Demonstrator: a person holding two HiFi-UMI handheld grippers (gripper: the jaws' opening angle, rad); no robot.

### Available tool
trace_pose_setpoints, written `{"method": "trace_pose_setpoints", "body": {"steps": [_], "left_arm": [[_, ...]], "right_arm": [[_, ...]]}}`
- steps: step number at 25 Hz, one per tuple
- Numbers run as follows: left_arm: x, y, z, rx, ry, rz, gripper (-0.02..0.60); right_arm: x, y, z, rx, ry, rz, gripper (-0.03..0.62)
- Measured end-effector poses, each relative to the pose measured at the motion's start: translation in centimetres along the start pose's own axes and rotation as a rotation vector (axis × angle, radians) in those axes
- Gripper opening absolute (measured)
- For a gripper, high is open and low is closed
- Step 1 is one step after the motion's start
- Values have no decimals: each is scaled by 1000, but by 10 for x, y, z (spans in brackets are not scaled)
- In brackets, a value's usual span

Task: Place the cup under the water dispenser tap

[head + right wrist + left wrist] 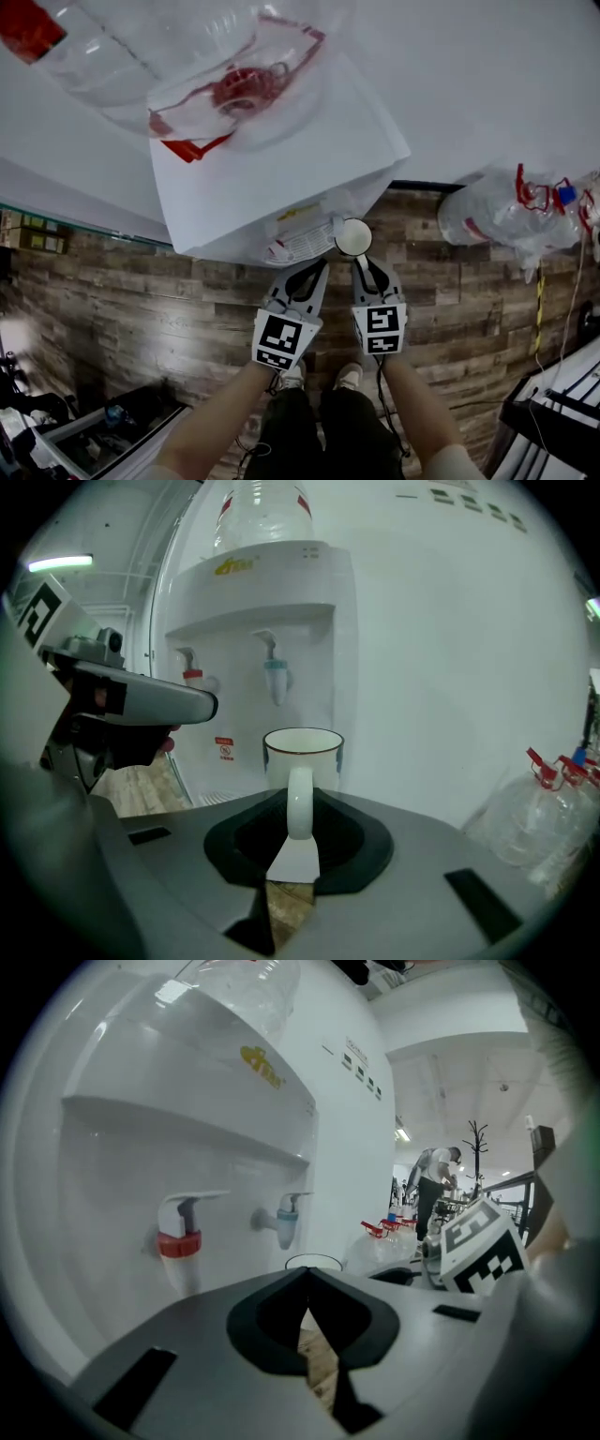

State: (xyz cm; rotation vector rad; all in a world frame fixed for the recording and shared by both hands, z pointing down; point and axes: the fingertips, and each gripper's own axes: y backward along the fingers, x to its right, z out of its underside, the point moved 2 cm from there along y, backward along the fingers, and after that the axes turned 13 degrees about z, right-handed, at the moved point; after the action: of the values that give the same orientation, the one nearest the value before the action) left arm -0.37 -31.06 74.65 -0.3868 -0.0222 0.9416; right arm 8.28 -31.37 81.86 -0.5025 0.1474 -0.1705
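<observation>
A white cup (303,752) with a dark rim hangs upright in front of the white water dispenser (281,583). My right gripper (298,810) is shut on the cup's handle (299,799). The red tap (192,677) and the blue tap (275,675) sit in the dispenser's recess, above and beyond the cup. From above, the cup (353,237) shows just off the dispenser's front corner, at the right gripper's (362,263) tip. My left gripper (313,269) is alongside it, shut and holding nothing. In the left gripper view the red tap (178,1239) and blue tap (284,1222) are ahead.
Large clear water bottles (511,216) with red caps lie on the wooden floor (141,291) to the right of the dispenser. An inverted bottle (169,47) sits on top of the dispenser. A person (433,1185) stands far back in the room. Dark equipment (84,431) lies at lower left.
</observation>
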Motion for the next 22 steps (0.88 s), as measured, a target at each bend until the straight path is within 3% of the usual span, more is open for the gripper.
{"method": "trace_pose_setpoints", "body": {"steps": [8,22], "left_arm": [[-22,-14,38,-23,62,-22,6],[-35,-10,64,-34,75,-23,6]], "right_arm": [[-11,-45,25,23,9,5,66],[-14,-60,36,110,30,-46,77]]}}
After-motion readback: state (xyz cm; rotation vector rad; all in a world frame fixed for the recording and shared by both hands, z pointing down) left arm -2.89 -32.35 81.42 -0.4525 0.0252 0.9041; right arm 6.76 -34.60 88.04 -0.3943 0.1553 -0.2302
